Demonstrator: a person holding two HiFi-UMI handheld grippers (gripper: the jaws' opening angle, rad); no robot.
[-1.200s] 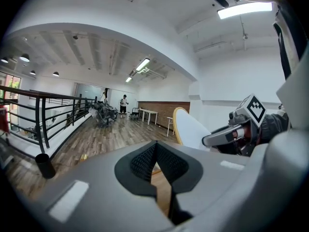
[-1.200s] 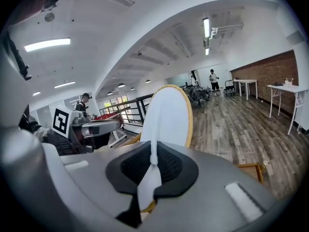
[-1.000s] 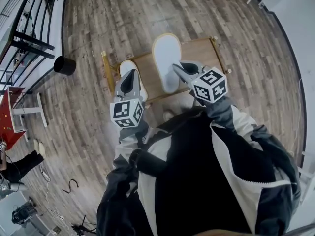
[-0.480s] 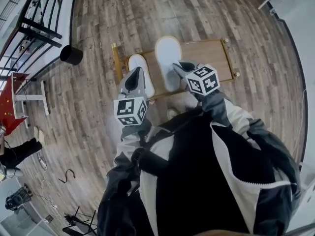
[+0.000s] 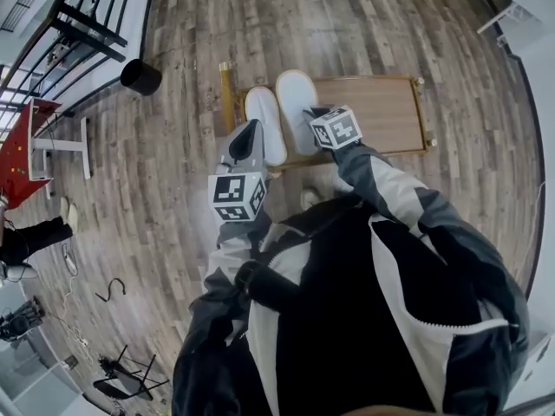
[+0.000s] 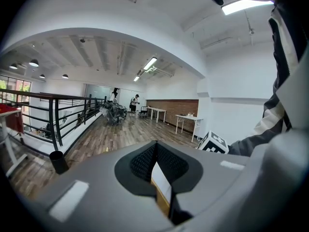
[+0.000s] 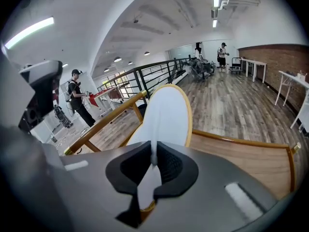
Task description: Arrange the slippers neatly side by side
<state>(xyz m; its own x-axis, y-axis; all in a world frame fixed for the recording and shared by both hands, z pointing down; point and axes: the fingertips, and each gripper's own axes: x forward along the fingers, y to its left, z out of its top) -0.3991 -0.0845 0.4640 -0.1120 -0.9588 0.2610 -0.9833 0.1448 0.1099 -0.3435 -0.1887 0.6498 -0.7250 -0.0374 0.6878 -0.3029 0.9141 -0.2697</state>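
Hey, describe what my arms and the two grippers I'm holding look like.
The left gripper and right gripper are both light grey plastic with black textured pads, each carrying a white cube printed with black square markers. The sleeves are grey and black, on a dark jacket with white panels.

Person wears black-and-white jacket (image 5: 338,336); left hand-held gripper (image 5: 252,128) and right hand-held gripper (image 5: 310,113) are grey.

**user1:** how many slippers did you count?

**user2:** two, left slipper (image 5: 264,126) and right slipper (image 5: 293,102). There was also one wooden worktop (image 5: 381,115), two grippers, left gripper (image 5: 251,130) and right gripper (image 5: 310,113), and one black bin (image 5: 141,76).
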